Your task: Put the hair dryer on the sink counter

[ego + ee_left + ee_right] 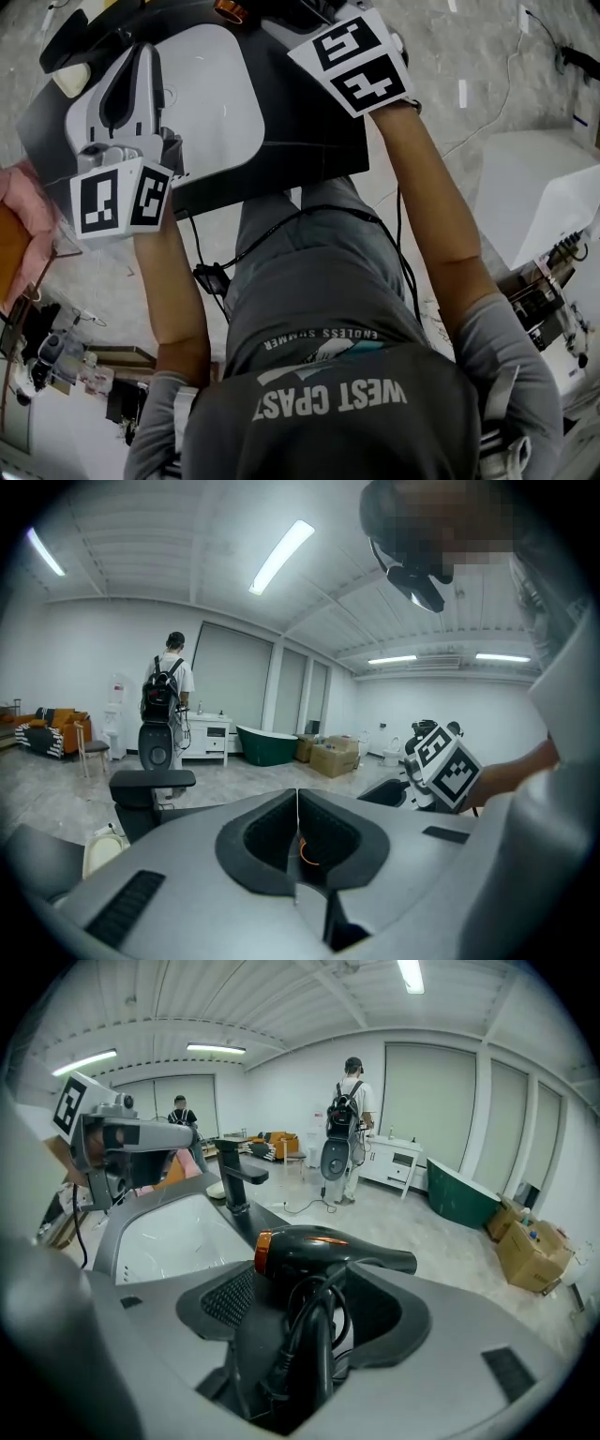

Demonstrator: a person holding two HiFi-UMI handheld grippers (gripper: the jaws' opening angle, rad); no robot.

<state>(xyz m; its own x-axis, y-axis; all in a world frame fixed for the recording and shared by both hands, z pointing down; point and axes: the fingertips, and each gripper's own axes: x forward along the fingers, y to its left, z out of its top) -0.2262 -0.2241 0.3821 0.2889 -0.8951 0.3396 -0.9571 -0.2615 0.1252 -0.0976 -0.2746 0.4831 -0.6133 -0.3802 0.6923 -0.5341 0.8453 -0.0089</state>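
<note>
A black hair dryer [328, 1246] with an orange ring and a coiled cord stands between the jaws of my right gripper [314, 1283], which is shut on its handle. In the head view only its orange ring [230, 9] shows at the top edge, beyond the right gripper's marker cube [356, 61]. The dark sink counter [291, 150] holds a white basin [173, 1232] and a black faucet [234, 1180]. My left gripper [297, 803] hovers over the basin [211, 103]; its jaws are pressed together and hold nothing.
A cream object [98, 850] lies beside the faucet [150, 782]. A person with a backpack [345, 1115] stands across the room near a white cabinet [398, 1168]. A green bathtub [464, 1199] and cardboard boxes [530, 1246] are further right. A white block [539, 192] sits on the floor.
</note>
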